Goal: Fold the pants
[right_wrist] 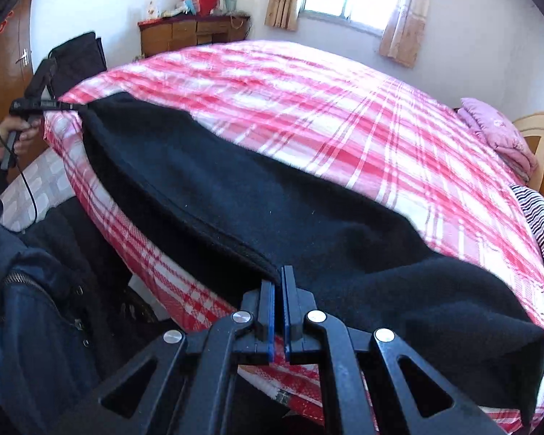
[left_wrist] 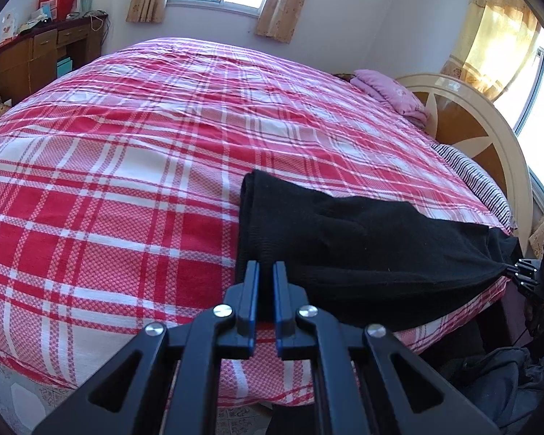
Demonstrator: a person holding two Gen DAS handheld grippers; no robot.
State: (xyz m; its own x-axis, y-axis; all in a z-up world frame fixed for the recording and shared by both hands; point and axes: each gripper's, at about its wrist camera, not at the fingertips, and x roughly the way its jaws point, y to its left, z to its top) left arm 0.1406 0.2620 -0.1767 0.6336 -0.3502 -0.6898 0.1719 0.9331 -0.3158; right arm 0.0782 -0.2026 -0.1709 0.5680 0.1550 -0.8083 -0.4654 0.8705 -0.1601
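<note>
Bedroom scene, read from left to right. At far left, a wooden desk piled with boxes stands against the wall. The bed, under a red-and-white plaid cover, fills the middle. The left gripper is clamped on one end of the black pants, its blue-lined jaws nearly together with dark cloth between them. From there the pants stretch rightward along the near edge of the bed, drawn into a shallow sag. The right gripper pinches the opposite end, jaws likewise closed on an edge of the fabric; a loose flap hangs beyond it over the bedside. A pink pillow lies by the headboard at far right.

The cloth looks like a thick, soft knit: light, limp, not slippery, and likely to droop wherever unsupported. Holds at the two ends, as here, should keep it spread; a grip on both layers at each end would probably stop the legs sliding apart during folding.
</note>
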